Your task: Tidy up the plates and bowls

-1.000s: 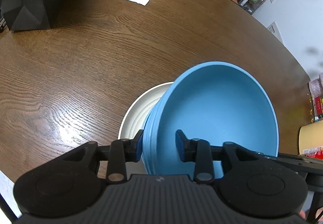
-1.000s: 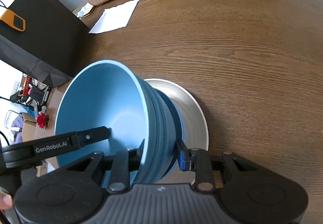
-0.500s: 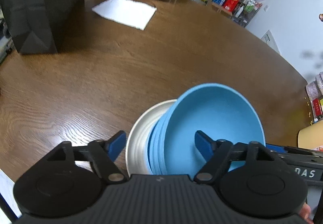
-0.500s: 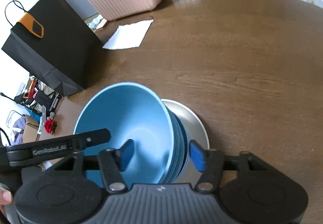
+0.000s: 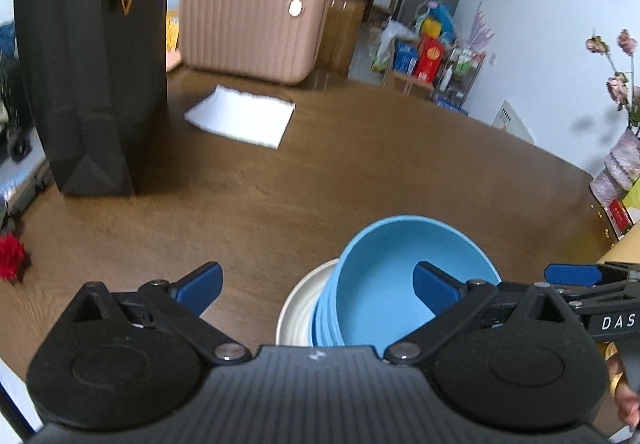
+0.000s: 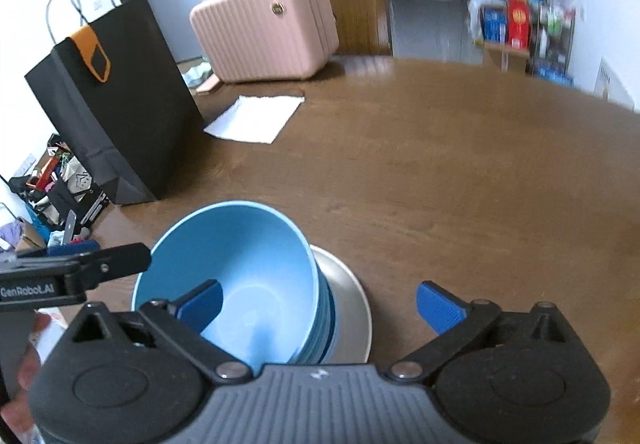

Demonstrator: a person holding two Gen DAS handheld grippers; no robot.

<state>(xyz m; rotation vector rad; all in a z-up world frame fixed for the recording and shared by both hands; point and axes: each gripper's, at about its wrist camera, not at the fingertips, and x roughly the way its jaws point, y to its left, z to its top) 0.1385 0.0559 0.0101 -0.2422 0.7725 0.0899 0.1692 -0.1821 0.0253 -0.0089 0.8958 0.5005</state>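
While both claws gaped empty, the stacked blue bowls (image 5: 400, 284) on the white plate (image 5: 298, 306) sat between the left claw (image 5: 316, 284) and right claw (image 6: 320, 302).

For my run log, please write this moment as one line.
left gripper: open, empty | right gripper: open, empty | blue bowls: stacked on white plate | table: wooden

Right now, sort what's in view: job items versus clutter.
Job: stacked light-blue bowls; round white plate beneath them.
Clutter: black paper bag; white paper sheet; pink ribbed suitcase; red flower.
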